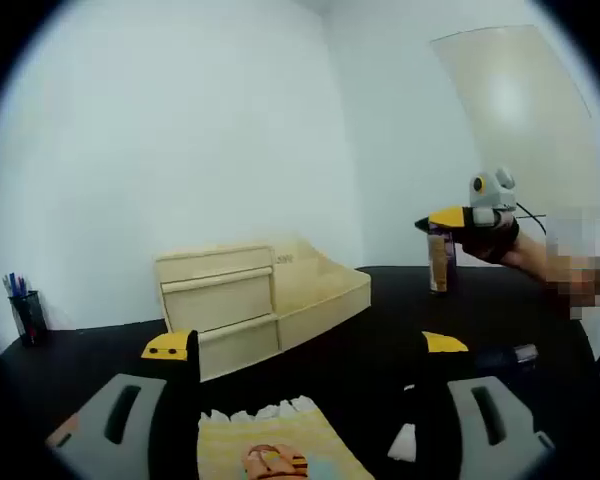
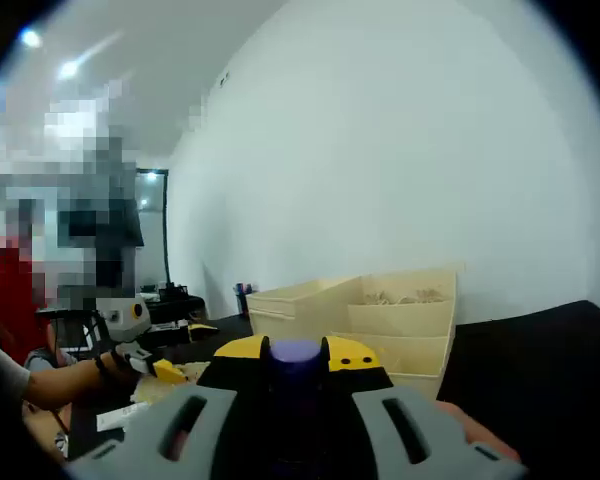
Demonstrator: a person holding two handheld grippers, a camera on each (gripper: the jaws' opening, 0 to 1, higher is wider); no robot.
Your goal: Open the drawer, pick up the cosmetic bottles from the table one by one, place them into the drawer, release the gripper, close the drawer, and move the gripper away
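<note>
A pale wooden drawer unit stands on the black table, its top drawer pulled out to the right. My left gripper hovers low over the table, open, with nothing between its yellow-tipped jaws. The right gripper comes in from the right, above the table and right of the drawer, shut on a cosmetic bottle that hangs below it. In the right gripper view my right gripper clamps the bottle's purple cap, and the open drawer lies ahead. The left gripper shows at lower left.
A yellow packet with a white frilled edge lies just in front of my left gripper. Another small bottle lies on the table at right. A black pen holder stands far left. A hand holds the left gripper.
</note>
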